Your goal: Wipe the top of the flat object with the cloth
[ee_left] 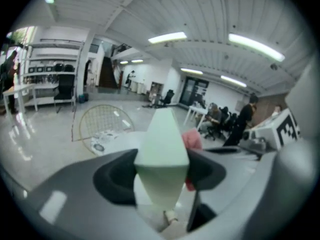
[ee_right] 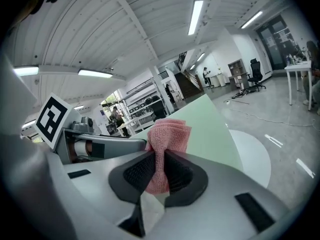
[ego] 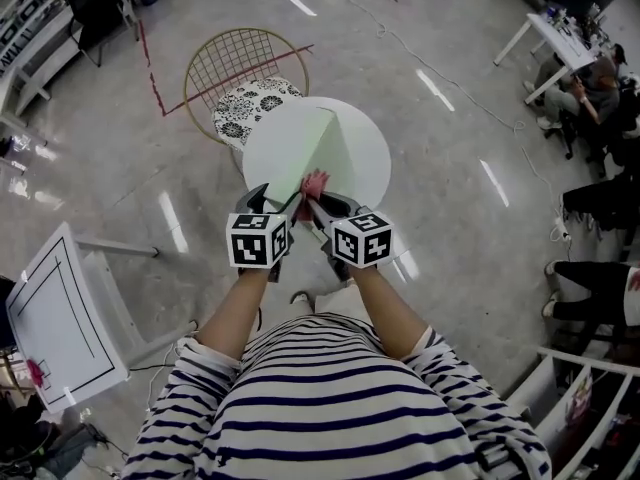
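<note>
Left hand-held gripper (ee_left: 162, 170) has its jaws spread fairly wide and clamped on the near edge of the pale green flat object (ee_left: 162, 141), which is tilted up over the round white desk (ego: 375, 153). Right hand-held gripper (ee_right: 159, 173) jaws are nearly together, pinching the folded pink cloth (ee_right: 167, 134) right at the flat object's near end. Wire-back chair (ego: 240, 68) sits beyond the desk.
</note>
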The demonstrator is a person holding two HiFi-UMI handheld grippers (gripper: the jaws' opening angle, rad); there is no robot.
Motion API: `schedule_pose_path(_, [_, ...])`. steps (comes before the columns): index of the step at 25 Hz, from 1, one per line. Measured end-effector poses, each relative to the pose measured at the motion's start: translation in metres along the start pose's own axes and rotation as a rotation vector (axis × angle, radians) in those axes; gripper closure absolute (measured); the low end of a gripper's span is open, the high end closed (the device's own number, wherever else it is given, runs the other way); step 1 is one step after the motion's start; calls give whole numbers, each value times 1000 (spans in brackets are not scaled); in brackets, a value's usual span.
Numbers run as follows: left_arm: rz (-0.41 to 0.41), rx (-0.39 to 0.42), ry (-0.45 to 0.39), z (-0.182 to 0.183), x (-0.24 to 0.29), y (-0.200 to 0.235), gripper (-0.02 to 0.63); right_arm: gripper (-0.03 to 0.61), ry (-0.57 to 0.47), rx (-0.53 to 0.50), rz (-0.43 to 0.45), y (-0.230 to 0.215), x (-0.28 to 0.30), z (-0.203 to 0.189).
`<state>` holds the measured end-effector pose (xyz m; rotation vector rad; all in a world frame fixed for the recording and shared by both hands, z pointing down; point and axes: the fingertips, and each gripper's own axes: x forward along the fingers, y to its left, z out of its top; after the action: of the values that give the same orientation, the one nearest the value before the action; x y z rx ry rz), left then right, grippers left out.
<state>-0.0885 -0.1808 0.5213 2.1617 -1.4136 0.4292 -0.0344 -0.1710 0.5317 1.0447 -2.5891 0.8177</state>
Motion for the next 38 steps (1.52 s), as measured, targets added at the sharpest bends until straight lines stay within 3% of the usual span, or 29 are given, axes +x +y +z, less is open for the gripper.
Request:
schedule_pose_path(3, [31,-88,-19,-7,-6,11,321,529,29,-27,8,8,8,-3])
schedule_pose_path(16, [105,-223,-49,-24,-28,33,319,529,134,-51,-14,15,20,-40])
schedule_pose_path(38, [130,-227,-41,-24,-30,30,319,529,379,34,-150,-71,19,-139])
